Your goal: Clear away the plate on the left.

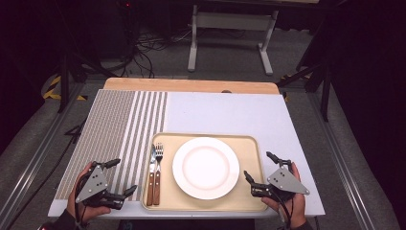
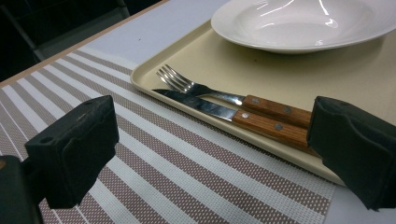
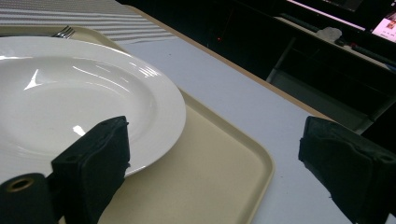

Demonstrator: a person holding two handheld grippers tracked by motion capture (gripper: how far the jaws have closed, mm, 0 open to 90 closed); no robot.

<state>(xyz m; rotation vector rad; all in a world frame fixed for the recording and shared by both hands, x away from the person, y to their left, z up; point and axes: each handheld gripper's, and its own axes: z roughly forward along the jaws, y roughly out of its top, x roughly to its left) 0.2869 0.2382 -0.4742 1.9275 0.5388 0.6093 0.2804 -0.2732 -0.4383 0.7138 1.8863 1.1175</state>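
Nothing looks moved yet: the round white plate (image 1: 206, 167) sits mid-tray on the beige plastic tray (image 1: 244, 143), wooden-handled fork (image 1: 158, 173) and knife (image 1: 151, 175) left of it. Left gripper (image 1: 119, 178) and right gripper (image 1: 259, 170), jaws spread, flank the tray empty.

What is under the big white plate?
The white plate sits on a beige tray, beside a fork and knife. The tray's middle is covered by the plate, so anything beneath it is hidden.
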